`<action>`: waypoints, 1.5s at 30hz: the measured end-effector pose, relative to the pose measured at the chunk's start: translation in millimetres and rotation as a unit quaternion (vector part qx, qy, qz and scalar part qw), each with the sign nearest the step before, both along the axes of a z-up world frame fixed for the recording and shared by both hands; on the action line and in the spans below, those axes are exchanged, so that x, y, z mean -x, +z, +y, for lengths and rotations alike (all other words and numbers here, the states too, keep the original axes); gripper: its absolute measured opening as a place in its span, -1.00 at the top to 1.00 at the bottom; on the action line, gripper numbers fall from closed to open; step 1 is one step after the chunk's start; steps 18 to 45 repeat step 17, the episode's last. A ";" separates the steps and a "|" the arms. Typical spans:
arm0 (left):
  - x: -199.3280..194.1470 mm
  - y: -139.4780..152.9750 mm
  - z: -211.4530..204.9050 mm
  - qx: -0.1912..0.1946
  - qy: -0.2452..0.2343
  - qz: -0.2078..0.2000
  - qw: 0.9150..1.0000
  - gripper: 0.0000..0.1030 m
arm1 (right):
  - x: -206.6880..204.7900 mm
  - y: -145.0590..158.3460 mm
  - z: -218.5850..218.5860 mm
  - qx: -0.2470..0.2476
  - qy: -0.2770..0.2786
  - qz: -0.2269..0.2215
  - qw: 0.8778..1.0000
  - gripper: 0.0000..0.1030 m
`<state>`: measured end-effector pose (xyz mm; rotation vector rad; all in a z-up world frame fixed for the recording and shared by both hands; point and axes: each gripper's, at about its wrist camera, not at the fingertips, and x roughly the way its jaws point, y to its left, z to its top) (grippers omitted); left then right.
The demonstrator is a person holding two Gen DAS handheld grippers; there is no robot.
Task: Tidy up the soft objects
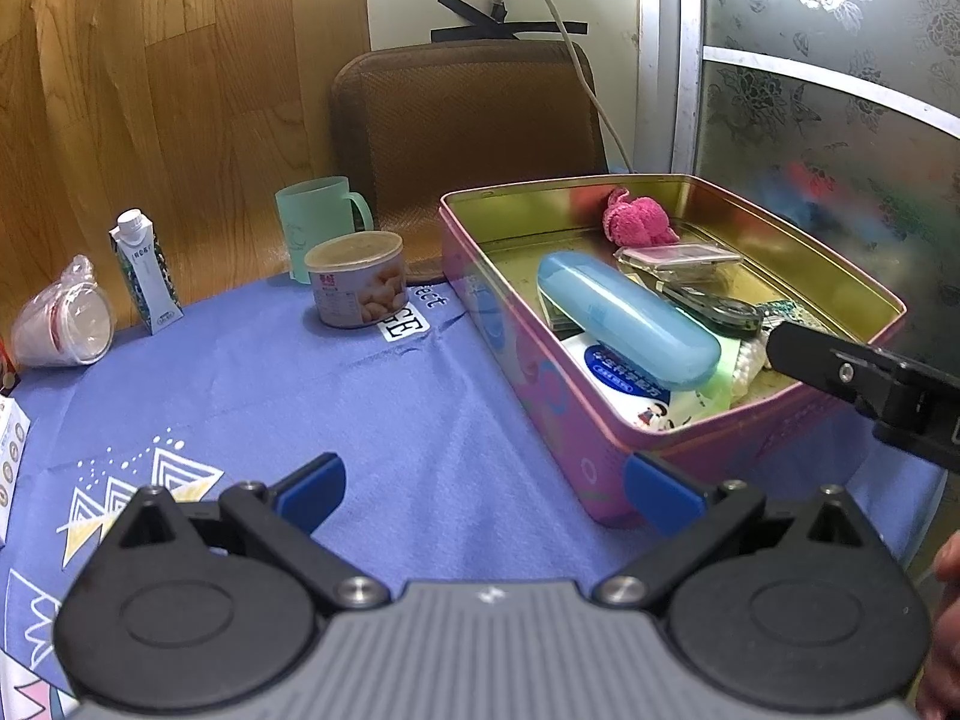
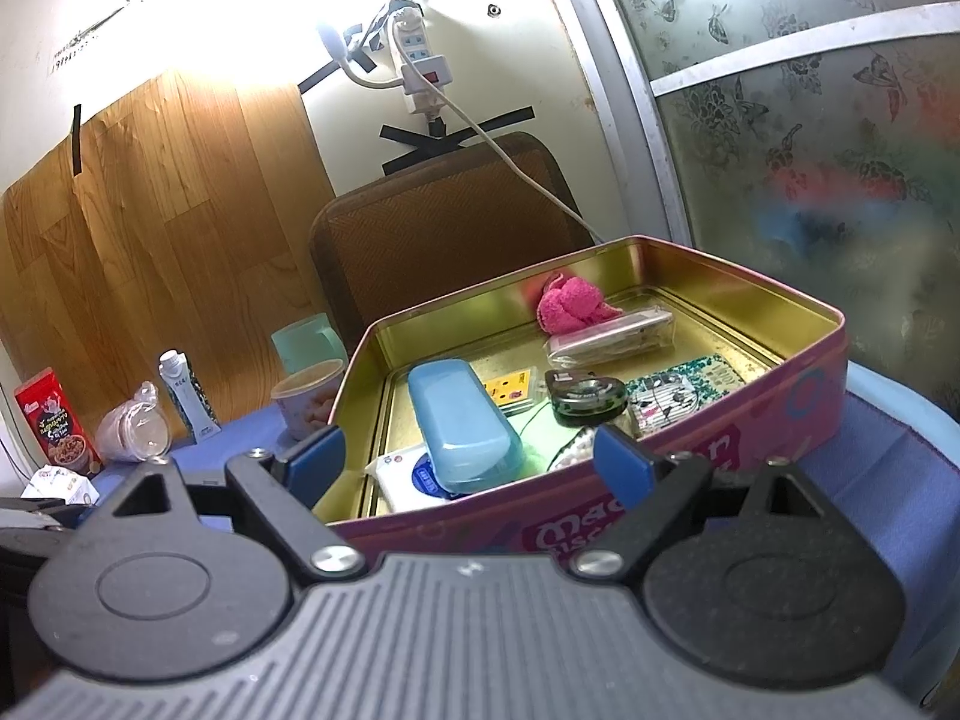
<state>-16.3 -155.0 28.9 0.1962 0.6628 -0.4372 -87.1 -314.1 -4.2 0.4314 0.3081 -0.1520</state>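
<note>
Bare blue tablecloth (image 1: 420, 396) lies ahead of the wide-open left gripper (image 1: 483, 489), bounded at two o'clock by the pink tin (image 1: 540, 396) and at eleven o'clock by a can (image 1: 355, 287).

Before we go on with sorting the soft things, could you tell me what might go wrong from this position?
1. The pink towel sits at the tin's far wall; reaching it means crossing the blue case and clear box, which could be knocked.
2. The right tool, open, hovers at the tin's near rim and may bump it.
3. The left tool, open, is close to the tin's corner.
</note>
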 end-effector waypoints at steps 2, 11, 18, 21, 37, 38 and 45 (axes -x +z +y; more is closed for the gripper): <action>0.1 0.0 -0.1 0.000 0.000 0.000 1.000 -0.99 | -0.1 0.3 0.0 0.000 0.000 0.000 1.000 -0.78; 1.4 -0.9 -0.2 0.007 -0.008 0.000 1.000 -0.99 | 0.5 0.4 0.3 0.000 -0.001 0.000 1.000 -0.78; 7.8 4.0 1.2 0.023 -0.032 -0.017 0.999 -0.99 | 0.0 0.7 0.1 0.000 -0.001 0.000 1.000 -0.78; 7.8 4.0 1.2 0.023 -0.032 -0.017 0.999 -0.99 | 0.0 0.7 0.1 0.000 -0.001 0.000 1.000 -0.78; 7.8 4.0 1.2 0.023 -0.032 -0.017 0.999 -0.99 | 0.0 0.7 0.1 0.000 -0.001 0.000 1.000 -0.78; 7.8 4.0 1.2 0.023 -0.032 -0.017 0.999 -0.99 | 0.0 0.7 0.1 0.000 -0.001 0.000 1.000 -0.78; 7.8 4.0 1.2 0.023 -0.032 -0.017 0.999 -0.99 | 0.0 0.7 0.1 0.000 -0.001 0.000 1.000 -0.78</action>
